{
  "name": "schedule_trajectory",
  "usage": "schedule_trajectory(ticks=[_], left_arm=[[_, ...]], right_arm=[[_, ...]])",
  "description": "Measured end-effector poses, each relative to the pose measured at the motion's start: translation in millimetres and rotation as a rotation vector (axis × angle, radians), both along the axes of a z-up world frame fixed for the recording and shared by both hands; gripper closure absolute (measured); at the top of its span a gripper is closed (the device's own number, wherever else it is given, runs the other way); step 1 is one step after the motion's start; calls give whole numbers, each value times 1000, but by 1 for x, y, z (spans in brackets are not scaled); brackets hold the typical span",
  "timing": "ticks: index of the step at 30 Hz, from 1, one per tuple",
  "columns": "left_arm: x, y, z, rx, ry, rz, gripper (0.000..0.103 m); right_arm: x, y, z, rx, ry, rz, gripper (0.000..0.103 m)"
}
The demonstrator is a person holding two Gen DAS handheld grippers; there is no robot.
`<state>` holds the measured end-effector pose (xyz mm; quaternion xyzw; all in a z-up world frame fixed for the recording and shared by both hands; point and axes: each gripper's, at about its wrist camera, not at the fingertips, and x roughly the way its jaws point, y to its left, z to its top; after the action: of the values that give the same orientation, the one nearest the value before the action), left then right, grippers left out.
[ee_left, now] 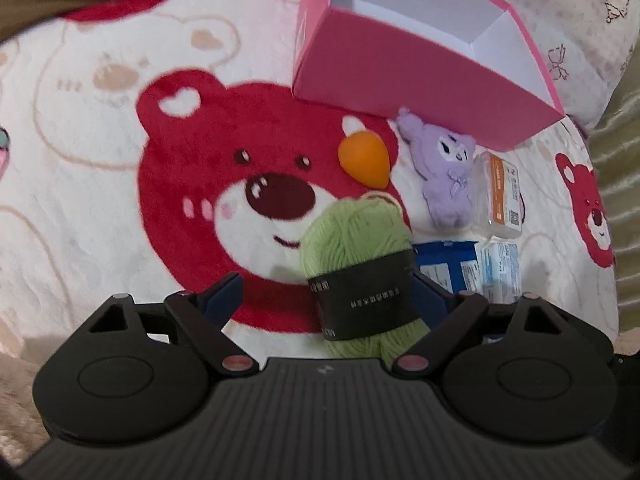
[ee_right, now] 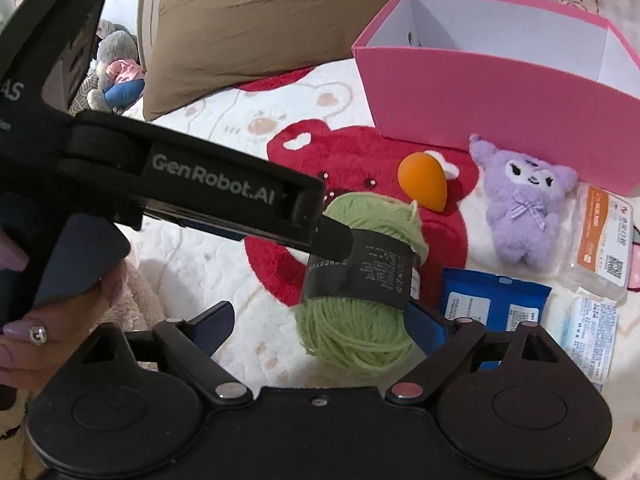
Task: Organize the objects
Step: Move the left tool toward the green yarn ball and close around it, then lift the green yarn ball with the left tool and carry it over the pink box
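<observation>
A plush blanket [ee_right: 224,264] printed with red bears covers the bed, and everything lies on it. At its far side a brown pillow [ee_right: 248,28] leans up. The largest loose thing is the pink box [ee_right: 480,96], open at the top, white inside; what shows of its inside holds nothing, though the floor near the front wall is hidden. Just in front of the box lies a purple plush toy [ee_right: 520,208] on its back, and left of that an orange egg-shaped sponge [ee_right: 424,180]. To the right of the plush is a clear plastic case with an orange label [ee_right: 604,248]; nearer the camera lie a blue wipes packet [ee_right: 492,300] and a pale packet [ee_right: 596,332], the two just beside each other.

The green yarn ball [ee_right: 360,280], banded with a black paper label, sits in the middle, near the sponge. The left gripper [ee_right: 332,240] reaches in from the left and touches the label; in its own view its fingers stand wide apart, one against the ball's right side, the other well clear, so it is not clamped. The right gripper [ee_right: 320,320] is also spread wide, its right finger by the yarn, holding nothing.
</observation>
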<state>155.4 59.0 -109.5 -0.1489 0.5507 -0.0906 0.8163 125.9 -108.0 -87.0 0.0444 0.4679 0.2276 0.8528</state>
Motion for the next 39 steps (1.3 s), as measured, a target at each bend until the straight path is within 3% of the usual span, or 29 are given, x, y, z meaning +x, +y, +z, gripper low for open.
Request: schedule_trajectory(ticks=[14, 16, 18, 20, 23, 27, 33, 39], left_arm=[[6, 10, -21, -139, 59, 54, 18], [6, 10, -20, -156, 43, 54, 25], [8, 11, -22, -233, 59, 59, 39], [10, 10, -27, -300, 87, 68, 44], [7, 1, -22, -271, 50, 73, 46], [4, -8, -15, -225, -1, 60, 48], [2, -2, -20, -275, -14, 86, 48], [-3, -9, -16, -250, -35, 72, 48]], right_arm=[[3, 0, -8, -12, 16, -3, 9], [4, 0, -9, -18, 19, -5, 9], [6, 0, -11, -29, 17, -8, 11], [9, 2, -14, -68, 19, -16, 13], [16, 1, -23, -130, 47, -53, 23], [24, -5, -27, -91, 89, -93, 32], [22, 2, -26, -107, 70, -88, 40], [14, 2, -20, -130, 49, -79, 43]])
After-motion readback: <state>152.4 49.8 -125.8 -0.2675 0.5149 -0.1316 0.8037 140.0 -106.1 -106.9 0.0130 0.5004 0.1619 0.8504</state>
